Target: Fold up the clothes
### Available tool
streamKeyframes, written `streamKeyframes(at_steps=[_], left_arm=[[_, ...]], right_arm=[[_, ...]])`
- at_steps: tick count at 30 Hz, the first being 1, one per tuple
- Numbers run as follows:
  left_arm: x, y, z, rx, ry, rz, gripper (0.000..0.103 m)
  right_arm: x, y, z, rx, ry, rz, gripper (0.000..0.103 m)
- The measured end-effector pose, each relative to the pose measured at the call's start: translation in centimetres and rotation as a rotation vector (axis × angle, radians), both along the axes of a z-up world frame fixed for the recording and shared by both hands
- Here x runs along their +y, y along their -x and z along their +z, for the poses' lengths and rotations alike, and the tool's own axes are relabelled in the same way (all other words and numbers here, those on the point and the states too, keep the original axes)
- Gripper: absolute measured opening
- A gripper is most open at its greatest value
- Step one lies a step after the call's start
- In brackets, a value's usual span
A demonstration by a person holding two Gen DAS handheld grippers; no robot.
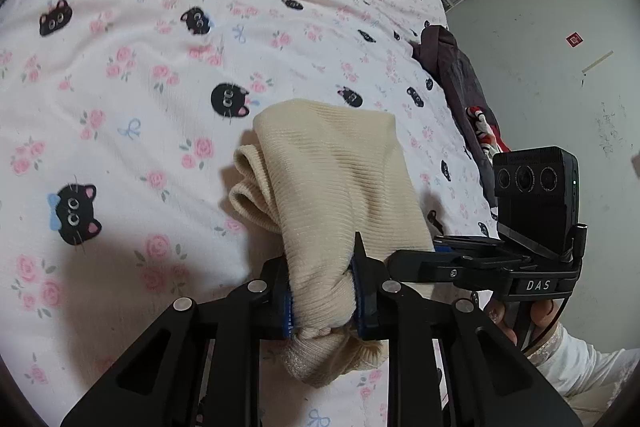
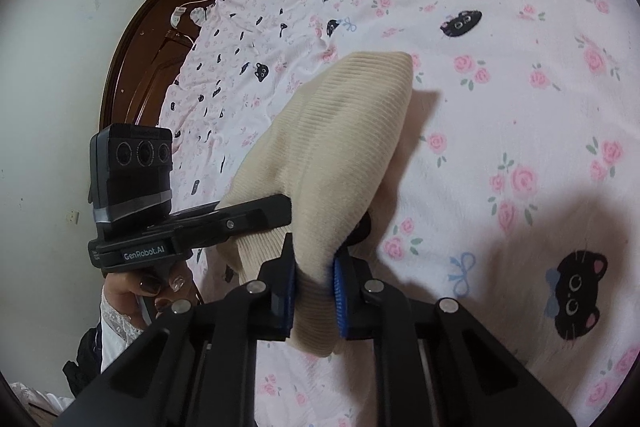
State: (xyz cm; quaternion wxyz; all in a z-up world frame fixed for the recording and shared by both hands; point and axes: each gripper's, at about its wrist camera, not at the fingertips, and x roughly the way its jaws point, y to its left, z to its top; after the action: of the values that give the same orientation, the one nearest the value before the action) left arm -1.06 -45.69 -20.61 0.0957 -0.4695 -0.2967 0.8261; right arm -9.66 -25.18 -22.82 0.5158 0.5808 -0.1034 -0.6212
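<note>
1. Pinching the cream knit top (image 1: 332, 183), the left gripper (image 1: 322, 291) has its jaws squeezed narrow on a bunched edge.
2. Close beside it, the right gripper (image 2: 314, 291) has its jaws shut on the same top, which hangs just over the bed (image 1: 120, 87).
3. To fold well, I think both hands should lift evenly and keep the edge tight.
4. Farther off, dark clothes (image 1: 452, 75) lie at the bed's edge.

My left tongs (image 1: 324, 291) are clamped on a bunched cream knit garment (image 1: 332, 179) w/ ribbed cuffs, over the cat-print bedsheet (image 1: 140, 87). Right tongs (image 1: 436, 255) grip its other side.
</note>
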Motion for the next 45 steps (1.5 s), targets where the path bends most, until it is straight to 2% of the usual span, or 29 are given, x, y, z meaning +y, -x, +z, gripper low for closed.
streamKeyframes(at_steps=[6, 12, 17, 23, 27, 32, 35, 40, 45], left_arm=[[-0.8, -1.1, 2.2, 0.04, 0.053, 0.042, 0.019], [-4.0, -3.8, 4.0, 0.04, 0.138, 0.161, 0.019], [-9.1, -8.0, 5.2, 0.017, 0.224, 0.258, 0.019], [-16.6, -13.3, 6.8, -0.025, 0.343, 0.404, 0.019], [-21.0, -15.7, 6.6, -0.046, 0.392, 0.476, 0.019], [-24.9, -17.4, 3.3, -0.088, 0.393, 0.533, 0.019], [-26.8, -18.6, 0.9, -0.09, 0.342, 0.549, 0.019], [-27.7, -19.6, -1.3, -0.068, 0.291, 0.552, 0.02], [-27.9, -20.0, -1.7, -0.045, 0.277, 0.559, 0.021]], right_arm=[[-1.3, -0.3, 2.1, 0.057, 0.001, 0.033, 0.016], [-5.9, -1.3, 4.3, 0.119, -0.016, 0.122, 0.016], [-13.1, -3.2, 5.5, 0.166, -0.019, 0.235, 0.016], [-24.2, -7.3, 6.6, 0.213, 0.004, 0.381, 0.016], [-31.3, -10.1, 7.0, 0.248, 0.009, 0.459, 0.016], [-38.3, -12.8, 5.5, 0.277, -0.031, 0.524, 0.016], [-41.3, -13.7, 3.5, 0.279, -0.077, 0.542, 0.016], [-42.7, -13.9, 0.1, 0.252, -0.127, 0.548, 0.016], [-42.6, -13.8, -0.9, 0.247, -0.126, 0.547, 0.017]])
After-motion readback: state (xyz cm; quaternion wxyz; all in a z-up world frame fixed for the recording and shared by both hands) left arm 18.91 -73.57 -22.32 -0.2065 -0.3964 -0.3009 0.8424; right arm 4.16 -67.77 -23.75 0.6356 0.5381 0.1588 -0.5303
